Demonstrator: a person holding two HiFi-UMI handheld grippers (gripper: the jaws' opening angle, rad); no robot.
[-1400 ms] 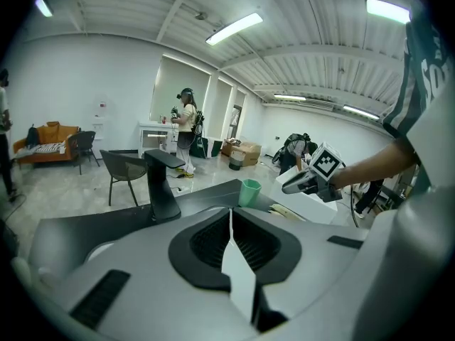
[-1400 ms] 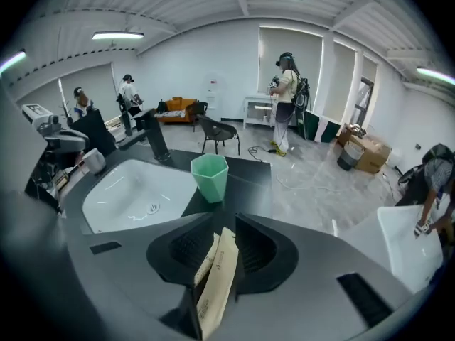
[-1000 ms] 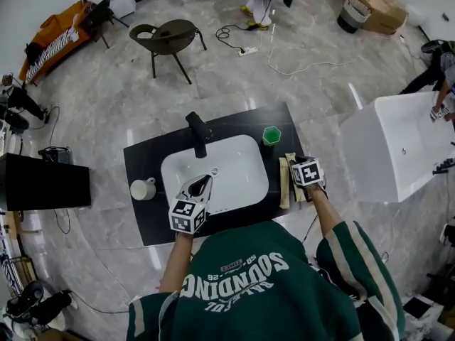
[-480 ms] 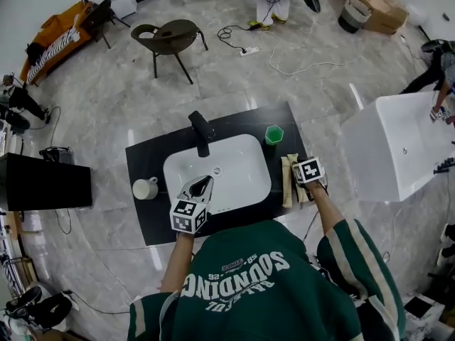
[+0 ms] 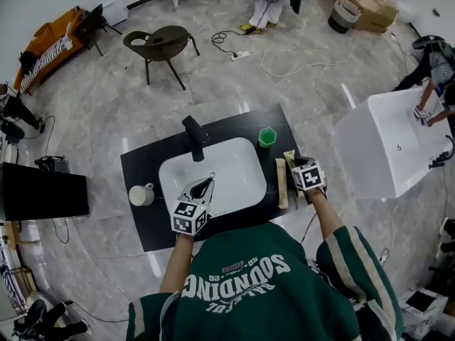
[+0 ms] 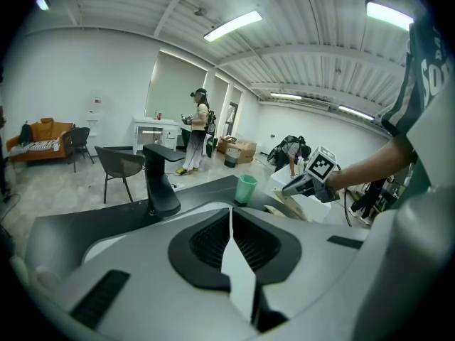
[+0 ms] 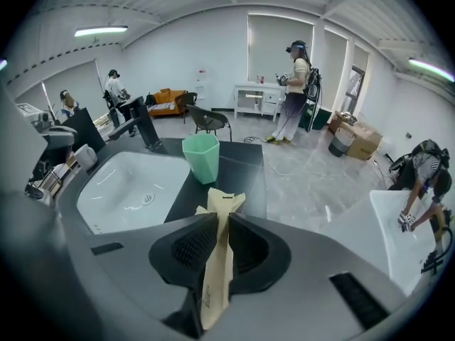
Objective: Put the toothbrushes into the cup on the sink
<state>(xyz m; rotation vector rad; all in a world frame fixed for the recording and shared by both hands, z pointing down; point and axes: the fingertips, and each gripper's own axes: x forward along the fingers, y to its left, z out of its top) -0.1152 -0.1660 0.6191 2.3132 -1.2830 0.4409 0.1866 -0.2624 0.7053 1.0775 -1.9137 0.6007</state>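
A green faceted cup (image 5: 267, 137) (image 7: 201, 158) stands on the black counter, right of the white basin (image 5: 170, 170). Two tan paper-wrapped toothbrush packets lie at the counter's right end. One packet (image 5: 282, 183) lies free beside the basin. The other packet (image 7: 215, 261) runs lengthwise between the pads of my right gripper (image 5: 296, 163) (image 7: 217, 215), whose jaws are closing and press on both its sides. My left gripper (image 5: 205, 181) (image 6: 231, 215) hovers over the basin's front rim, shut, with nothing in it.
A black faucet (image 5: 193, 135) rises behind the basin, and a white mug (image 5: 140, 195) sits at the counter's left end. A white bathtub (image 5: 384, 144) stands to the right with a person leaning over it. A chair (image 5: 160, 42) and cables are on the floor behind.
My right gripper has stayed over the packets at the counter's right end with barely any shift. The left gripper holds still over the basin. The head view has drifted slightly.
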